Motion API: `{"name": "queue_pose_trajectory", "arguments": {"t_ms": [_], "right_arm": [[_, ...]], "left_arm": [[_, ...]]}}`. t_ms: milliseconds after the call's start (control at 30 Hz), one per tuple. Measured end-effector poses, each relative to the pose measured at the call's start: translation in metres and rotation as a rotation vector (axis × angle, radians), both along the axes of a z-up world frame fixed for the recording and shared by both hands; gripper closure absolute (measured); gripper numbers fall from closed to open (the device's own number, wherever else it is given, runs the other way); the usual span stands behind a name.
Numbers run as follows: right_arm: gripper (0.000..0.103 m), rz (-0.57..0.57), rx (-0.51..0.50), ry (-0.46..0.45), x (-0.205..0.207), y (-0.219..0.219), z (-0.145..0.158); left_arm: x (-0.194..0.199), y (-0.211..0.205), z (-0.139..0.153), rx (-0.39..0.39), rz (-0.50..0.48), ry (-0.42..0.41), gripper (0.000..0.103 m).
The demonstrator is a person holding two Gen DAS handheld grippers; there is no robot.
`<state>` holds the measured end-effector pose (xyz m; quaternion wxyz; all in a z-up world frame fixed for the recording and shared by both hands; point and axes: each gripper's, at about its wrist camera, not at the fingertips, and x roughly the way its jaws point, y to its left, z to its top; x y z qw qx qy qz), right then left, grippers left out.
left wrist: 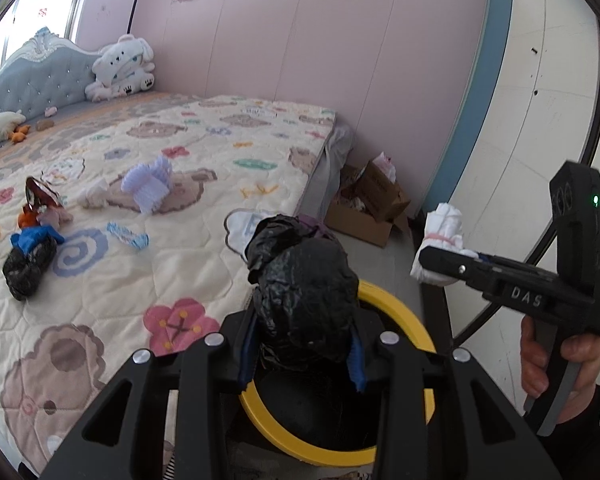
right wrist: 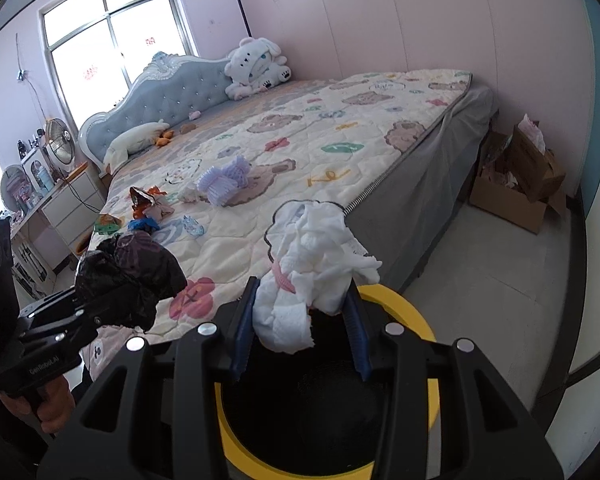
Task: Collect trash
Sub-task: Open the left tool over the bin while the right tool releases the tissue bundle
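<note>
Hiding most of the yellow-rimmed bin (left wrist: 404, 312) at lower centre, the left gripper (left wrist: 302, 354) jaws clamp a black bag (left wrist: 306, 300); the right gripper (right wrist: 300, 330) jaws pinch white tissue (right wrist: 312, 276) above it.

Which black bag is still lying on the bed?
The crumpled black bag beside the blue scrap at the bed's left. The other black bag is pinched in the left tool, above the yellow-rimmed bin.

Child's bedroom — quilted bed (right wrist: 340, 128) (plush bear (right wrist: 256, 66)), pink walls (right wrist: 400, 20)

Quilted bed (right wrist: 340, 152), plush bear (right wrist: 256, 66), purple knit piece (right wrist: 224, 182), black bag (left wrist: 28, 264), wrappers (left wrist: 40, 200) on it
</note>
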<state>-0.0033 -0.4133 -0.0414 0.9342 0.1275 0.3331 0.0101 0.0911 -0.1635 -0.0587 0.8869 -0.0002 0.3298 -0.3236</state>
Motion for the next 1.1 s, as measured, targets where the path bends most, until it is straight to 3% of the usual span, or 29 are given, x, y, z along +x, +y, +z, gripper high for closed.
{"name": "queue_pose_trajectory", "arguments": {"t_ms": [633, 833, 1000, 1100], "right_arm": [[0.057, -0.005, 0.036, 0.027, 0.004, -0.007, -0.01], [0.053, -0.014, 0.049, 0.049, 0.008, -0.012, -0.015], [0.043, -0.032, 0.055, 0.048, 0.007, -0.015, -0.015], [0.037, -0.034, 0.059, 0.047, 0.006, -0.017, -0.015]], "left_arm": [[0.009, -0.011, -0.021, 0.018, -0.026, 0.096, 0.066], [0.009, -0.01, -0.023, 0.022, -0.016, 0.092, 0.055], [0.01, -0.004, -0.021, 0.008, 0.007, 0.092, 0.039], [0.01, -0.001, -0.018, 0.003, 0.015, 0.082, 0.036]]}}
